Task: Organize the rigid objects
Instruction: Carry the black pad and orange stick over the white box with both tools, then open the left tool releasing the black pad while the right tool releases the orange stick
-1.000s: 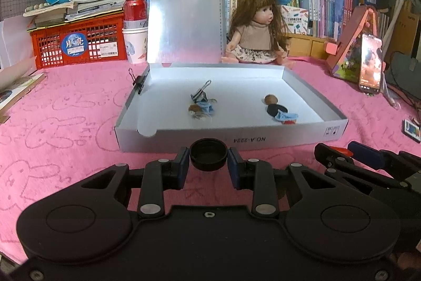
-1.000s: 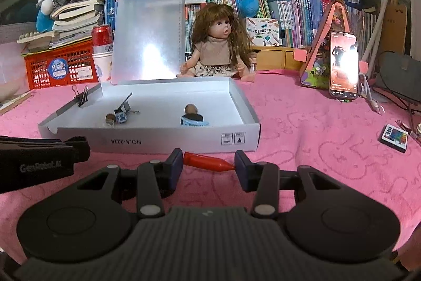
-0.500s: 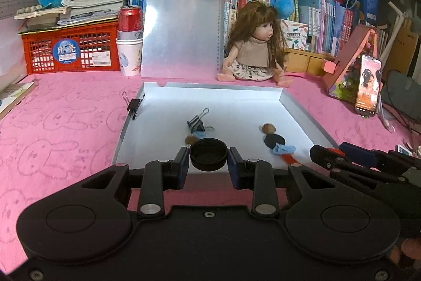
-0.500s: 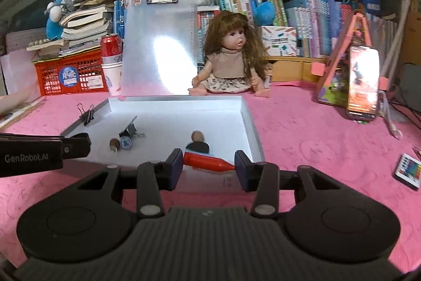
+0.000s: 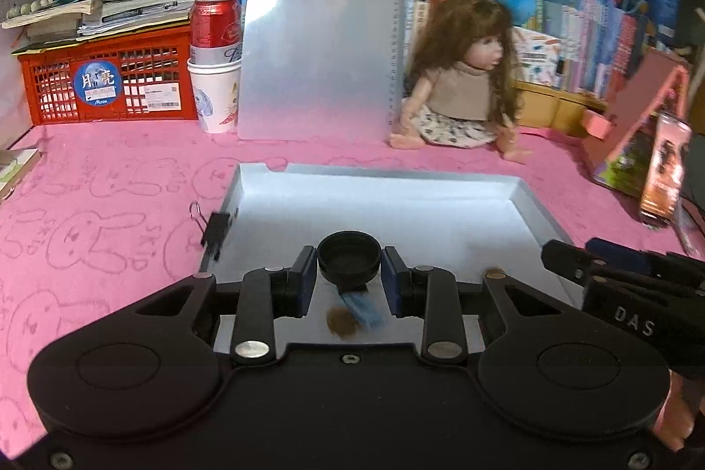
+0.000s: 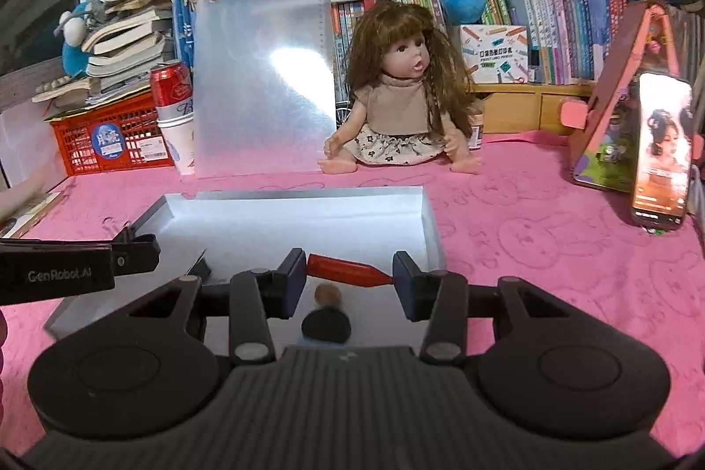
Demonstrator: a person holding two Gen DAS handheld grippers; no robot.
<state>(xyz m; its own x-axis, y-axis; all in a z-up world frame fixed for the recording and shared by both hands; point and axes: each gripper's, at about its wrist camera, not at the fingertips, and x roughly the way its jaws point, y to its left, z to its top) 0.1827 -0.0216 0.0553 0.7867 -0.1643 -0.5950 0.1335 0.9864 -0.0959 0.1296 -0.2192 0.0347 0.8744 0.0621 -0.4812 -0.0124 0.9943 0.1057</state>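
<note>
My left gripper (image 5: 350,279) is shut on a round black cap (image 5: 349,257), held over the near half of a shallow white box (image 5: 396,205). Below it inside the box lie a brown coin-like piece (image 5: 341,322) and a small blue item (image 5: 365,309). My right gripper (image 6: 349,281) is shut on a red tapered stick (image 6: 348,267), held crosswise above the same white box (image 6: 308,214). Under it sit a brown cork-like piece (image 6: 327,294) and a black round lid (image 6: 326,329). A black binder clip (image 5: 217,233) is clipped on the box's left wall.
A doll (image 6: 403,91) sits behind the box beside an upright translucent clipboard (image 5: 319,38). A red can in paper cups (image 5: 216,60) and a red crate (image 5: 110,82) stand at back left. A phone (image 6: 661,148) leans on a pink stand at right. Pink cloth (image 5: 110,205) covers the table.
Both grippers have moved forward and up, from in front of the box to over its inside, each still holding its object. The box's front wall has dropped out of sight beneath them.
</note>
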